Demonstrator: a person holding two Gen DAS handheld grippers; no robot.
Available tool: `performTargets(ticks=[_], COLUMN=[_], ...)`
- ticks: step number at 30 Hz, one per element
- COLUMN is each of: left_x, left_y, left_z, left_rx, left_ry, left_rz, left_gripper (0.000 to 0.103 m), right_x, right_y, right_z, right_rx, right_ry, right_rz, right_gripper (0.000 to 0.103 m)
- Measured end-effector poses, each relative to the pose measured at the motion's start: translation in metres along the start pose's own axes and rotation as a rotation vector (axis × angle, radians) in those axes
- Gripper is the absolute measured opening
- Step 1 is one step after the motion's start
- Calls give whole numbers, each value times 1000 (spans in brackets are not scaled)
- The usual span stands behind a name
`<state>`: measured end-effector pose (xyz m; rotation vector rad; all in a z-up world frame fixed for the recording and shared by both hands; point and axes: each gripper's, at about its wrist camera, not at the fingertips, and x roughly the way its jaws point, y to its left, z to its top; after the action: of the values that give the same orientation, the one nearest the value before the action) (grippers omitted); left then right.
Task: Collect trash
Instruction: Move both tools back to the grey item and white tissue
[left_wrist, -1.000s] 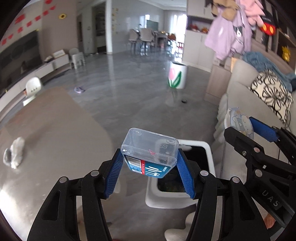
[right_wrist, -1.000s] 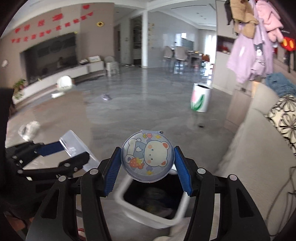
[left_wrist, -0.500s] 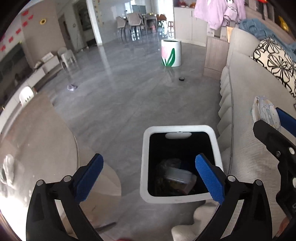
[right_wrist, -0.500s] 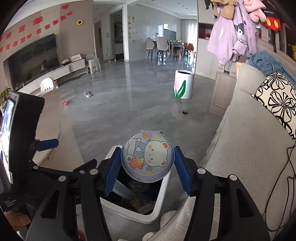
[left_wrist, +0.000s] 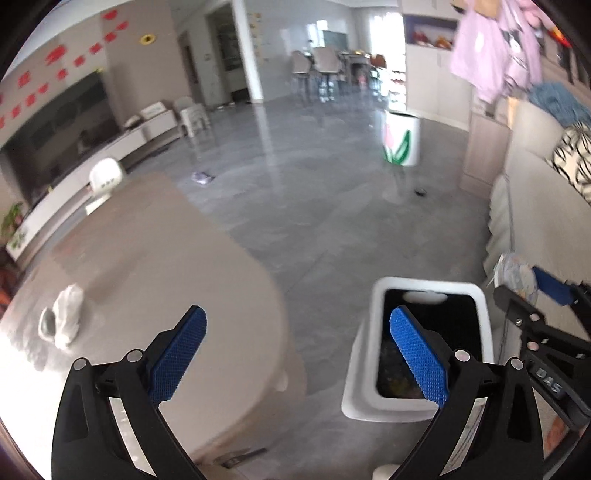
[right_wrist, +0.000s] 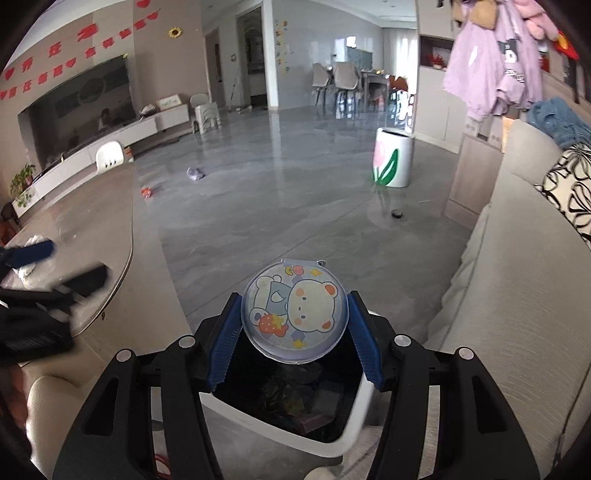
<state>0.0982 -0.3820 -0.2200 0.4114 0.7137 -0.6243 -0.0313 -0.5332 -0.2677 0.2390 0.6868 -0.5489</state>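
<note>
My left gripper (left_wrist: 299, 354) is open and empty, over the gap between the round table (left_wrist: 155, 258) and the white trash bin (left_wrist: 369, 369). The bin is black inside and holds several pieces of trash. My right gripper (right_wrist: 294, 326) is shut on a round clear case with a cartoon bear (right_wrist: 295, 314) and holds it above the bin (right_wrist: 351, 432). The right gripper also shows at the right edge of the left wrist view (left_wrist: 532, 291). A crumpled white tissue (left_wrist: 66, 317) lies on the table at the left.
A beige sofa (right_wrist: 517, 295) runs along the right, with a black-and-white pillow (right_wrist: 569, 192). A white tulip-print bin (right_wrist: 393, 157) stands far across the grey floor. Small bits of litter (right_wrist: 195, 173) lie on the floor. A TV unit lines the left wall.
My left gripper opened and dropped the clear plastic box into the bin, then swung left towards the table. My right gripper has moved over the bin, still holding the bear case.
</note>
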Motion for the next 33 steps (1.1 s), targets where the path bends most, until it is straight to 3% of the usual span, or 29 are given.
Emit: performTargets(ticks=[1,2,7,13,21,33], left_x=[-2,-3,-6,-15,-36,-60], left_y=[9,17,47,68,98,185], left_z=[0,0,-4,-7,-13,-41], left_rx=[-18,-34,-94,-140,-176,-299], left_ry=[1,0,-2,-24,-58,-66], left_rz=[9,19,41,46,67,189], left_gripper=[98,98,98,98,98,98], right_x=[5,7,13,-7,-36,-38], right_y=[3,5,20,44,91,201], right_z=[0,0,4,13,37,56], right_rx=[-13,-22,-68,-121,-141,-229], right_ry=[-8,-6,28,-20,-96,-130], right_rz=[-9,-15,-2,22,137,333], right_gripper=[90,100,99,99,99,99])
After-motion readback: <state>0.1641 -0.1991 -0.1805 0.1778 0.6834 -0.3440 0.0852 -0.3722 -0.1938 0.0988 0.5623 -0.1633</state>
